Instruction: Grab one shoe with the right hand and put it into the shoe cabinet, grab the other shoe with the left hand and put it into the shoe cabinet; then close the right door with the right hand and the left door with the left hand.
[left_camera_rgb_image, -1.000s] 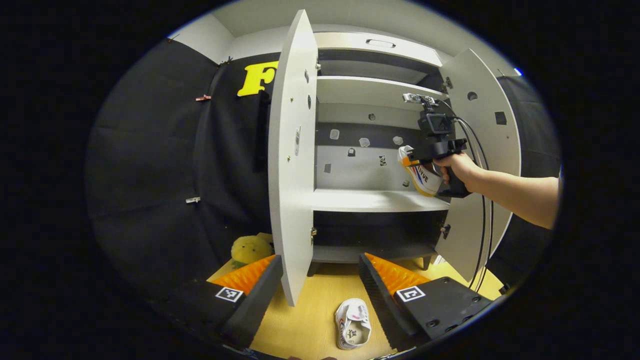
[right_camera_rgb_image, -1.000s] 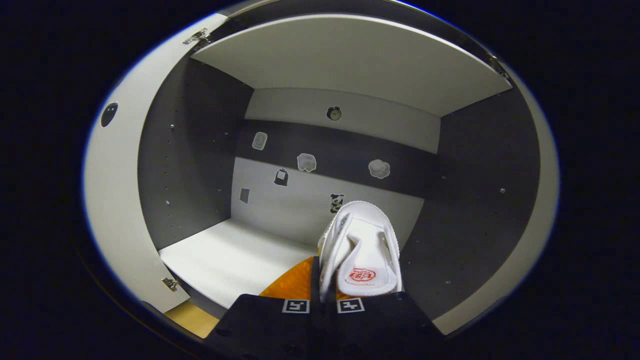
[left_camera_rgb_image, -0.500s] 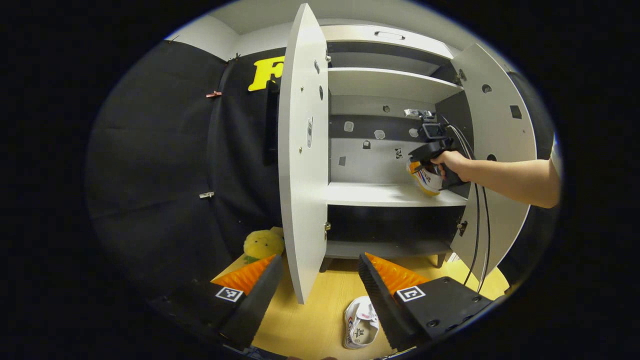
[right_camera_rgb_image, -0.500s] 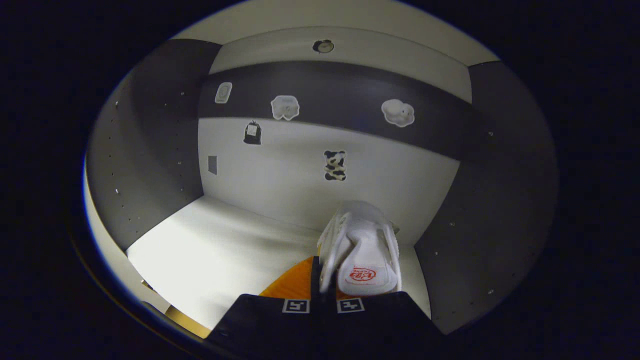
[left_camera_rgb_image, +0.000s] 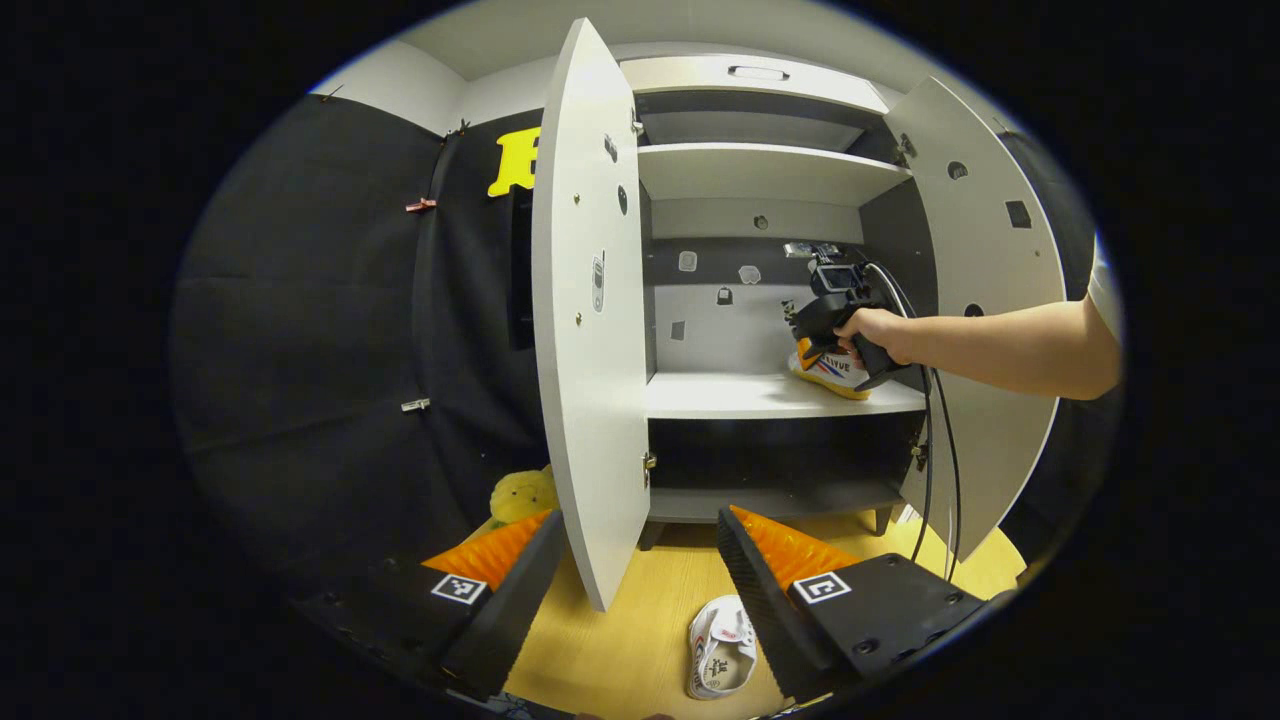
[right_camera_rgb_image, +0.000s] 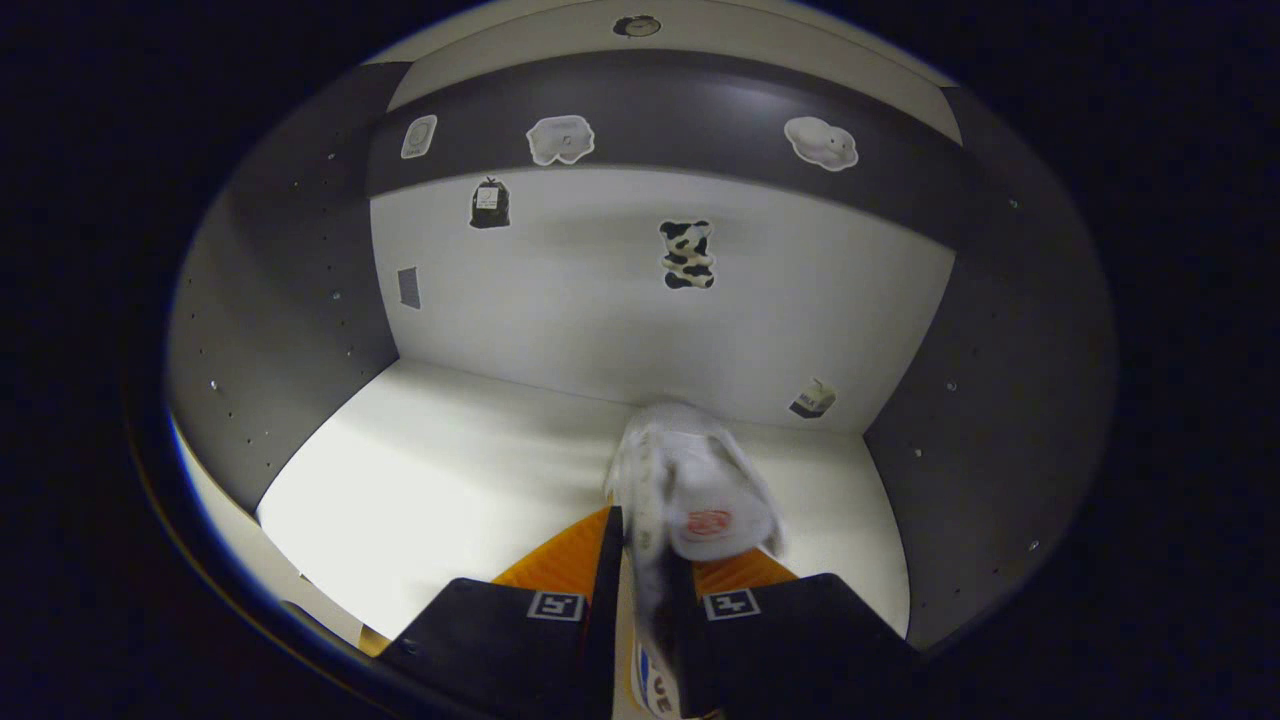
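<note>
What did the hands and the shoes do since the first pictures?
The right gripper carried its shoe deeper into the cabinet and down onto the shelf; its fingers look slightly parted now. The other shoe stayed on the floor, the left gripper open, both doors open.
</note>
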